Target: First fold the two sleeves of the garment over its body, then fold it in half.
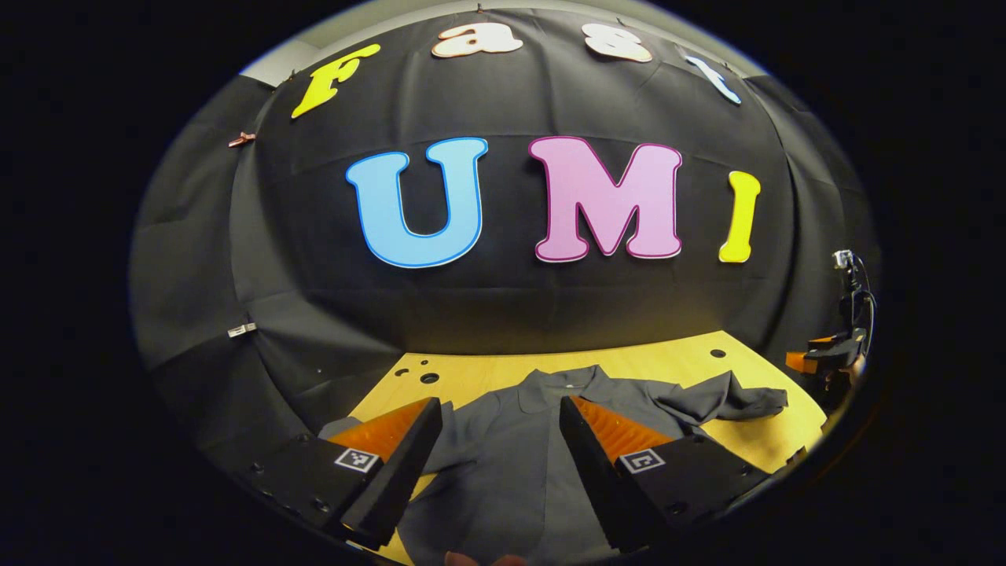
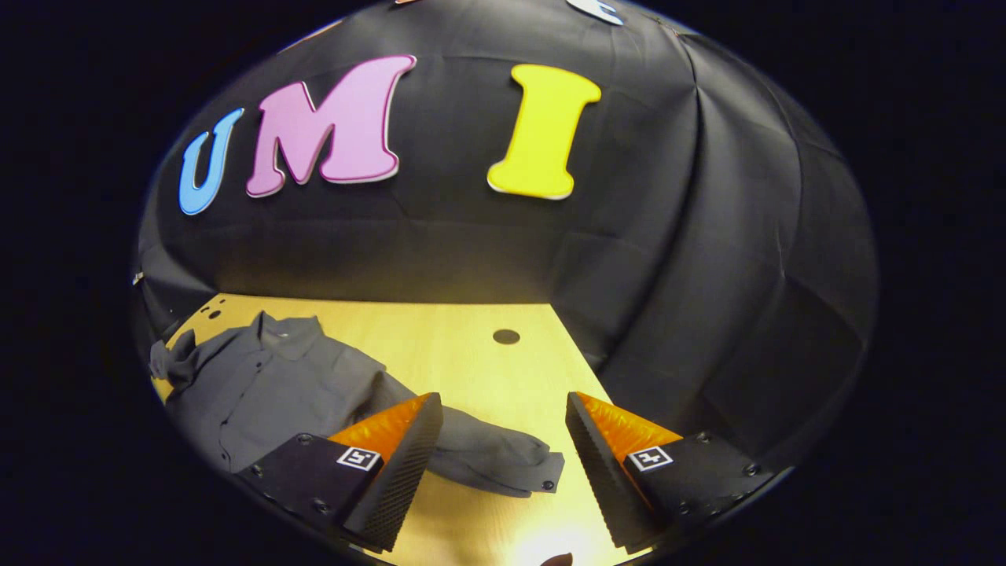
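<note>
Two hand-held grippers up, both w/ jaws spread wide, nothing held. Left hand-held gripper (image 1: 501, 440) hangs over the shirt's body; I judge it's staged for the sleeve on its side. Right hand-held gripper (image 2: 503, 440) sits above the near sleeve (image 2: 487, 456), cuff end lying between its fingers in view but below them, no contact I can confirm. Garment (image 1: 511, 472) is a grey button shirt, face up, collar toward the booth wall, flat on the wooden surface (image 2: 471, 354). Other sleeve (image 2: 177, 354) bunched by the collar, so not folded yet, task at start imo. Round holes (image 2: 506, 336) in the surface, well apart from the cloth. Nothing blocks either approach; bunched sleeve may need smoothing first.
</note>
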